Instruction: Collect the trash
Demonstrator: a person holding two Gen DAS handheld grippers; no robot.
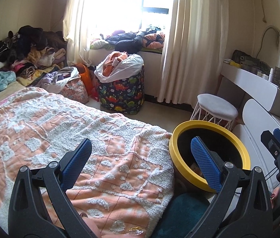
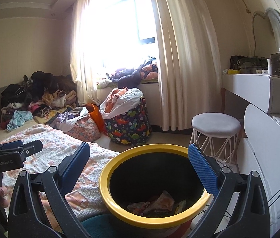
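Left gripper (image 1: 142, 154), jaws spread and empty, over the bedspread (image 1: 60, 123). At 5 o'clock in its view, the yellow-rimmed bin (image 2: 120, 168) holds crumpled wrappers (image 2: 155, 202): probably light, soft, best pinched at a raised fold. Right gripper (image 2: 140, 158), likewise spread, empty.

Both the left gripper (image 1: 141, 148) and right gripper (image 2: 139, 157) are held forward, fingers (image 2: 203, 168) spread wide, empty.

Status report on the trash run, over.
Both claws open and empty: left claw over the blanket, right claw above the yellow-rimmed bin. Wrappers lie in the bin. Nothing blocking it.
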